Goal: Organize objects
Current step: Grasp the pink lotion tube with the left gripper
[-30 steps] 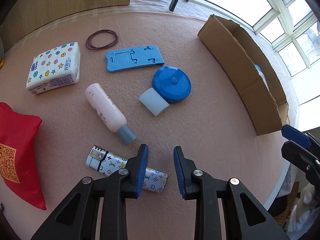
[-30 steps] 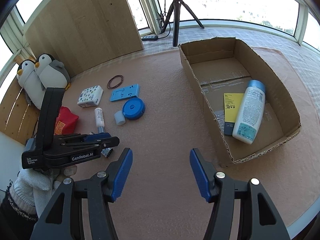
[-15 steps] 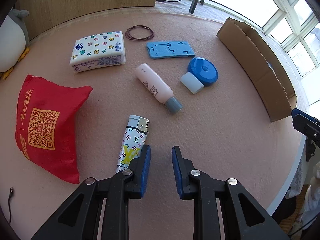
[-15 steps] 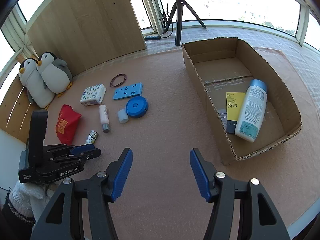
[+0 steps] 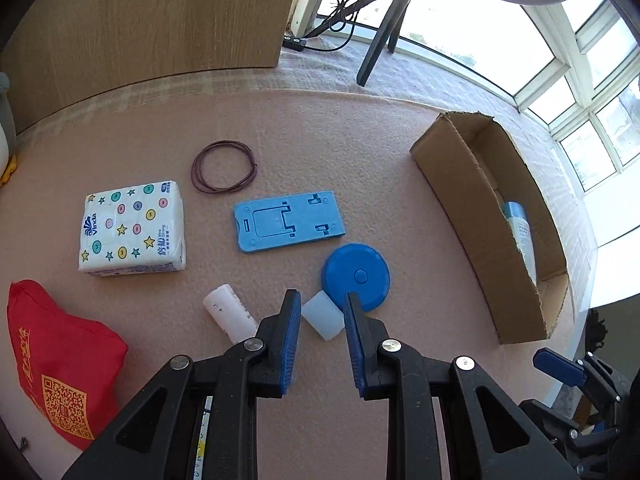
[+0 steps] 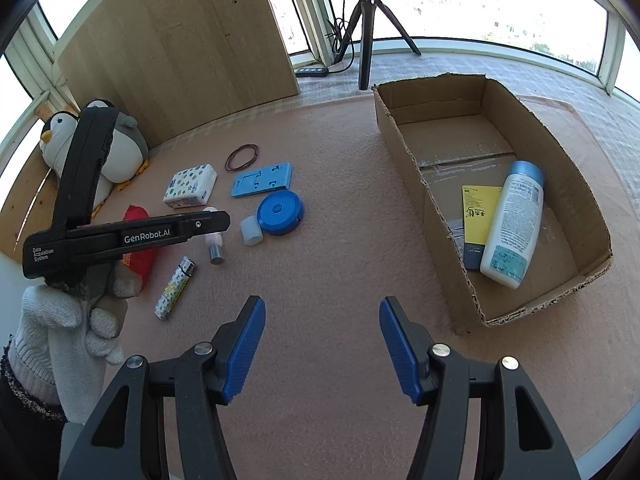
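Observation:
My left gripper (image 5: 320, 300) is open and empty, with its jaws a small gap apart. It hovers over a white translucent cap (image 5: 323, 316) that leans on a blue round case (image 5: 356, 276). A pink bottle (image 5: 230, 312) lies just left of the left finger. My right gripper (image 6: 322, 312) is open wide and empty above bare mat. A cardboard box (image 6: 424, 200) at the right holds a white bottle (image 6: 512, 224) and a yellow packet (image 6: 478, 216). The left gripper also shows in the right wrist view (image 6: 216, 222).
On the pink mat lie a tissue pack (image 5: 134, 232), a blue phone stand (image 5: 288, 226), rubber bands (image 5: 222, 166), a red pouch (image 5: 60, 364) and a patterned lighter (image 6: 176, 286). Penguin toys (image 6: 120, 148) and a wooden board (image 6: 180, 48) stand at the back.
My left gripper has moved forward and right, from the lighter to over the white cap and pink bottle. Its jaws have opened slightly. The right gripper has hardly moved.

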`<control>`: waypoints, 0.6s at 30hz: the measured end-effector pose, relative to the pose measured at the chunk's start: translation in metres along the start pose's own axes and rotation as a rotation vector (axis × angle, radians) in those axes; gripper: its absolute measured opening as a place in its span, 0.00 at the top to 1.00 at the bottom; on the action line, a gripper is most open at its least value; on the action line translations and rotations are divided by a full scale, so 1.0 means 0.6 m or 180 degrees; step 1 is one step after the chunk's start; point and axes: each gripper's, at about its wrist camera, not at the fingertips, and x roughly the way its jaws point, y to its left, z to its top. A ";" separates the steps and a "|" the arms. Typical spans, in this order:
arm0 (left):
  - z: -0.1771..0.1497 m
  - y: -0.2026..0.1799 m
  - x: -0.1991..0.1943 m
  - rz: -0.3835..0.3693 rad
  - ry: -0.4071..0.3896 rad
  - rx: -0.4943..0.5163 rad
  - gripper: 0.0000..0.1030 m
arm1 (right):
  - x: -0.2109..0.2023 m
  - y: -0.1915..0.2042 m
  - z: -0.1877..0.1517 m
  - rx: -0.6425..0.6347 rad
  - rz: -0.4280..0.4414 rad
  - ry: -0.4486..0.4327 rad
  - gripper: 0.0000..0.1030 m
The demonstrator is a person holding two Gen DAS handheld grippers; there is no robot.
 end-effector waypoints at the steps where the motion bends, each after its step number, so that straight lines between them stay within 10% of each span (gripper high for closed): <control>1: 0.009 -0.002 0.011 0.0017 0.0018 -0.0004 0.76 | 0.000 -0.001 0.000 0.0010 0.0003 0.0000 0.46; 18: -0.054 -0.053 0.057 -0.0193 0.0260 0.0395 0.77 | 0.011 -0.022 0.004 0.0087 -0.0034 0.0053 0.46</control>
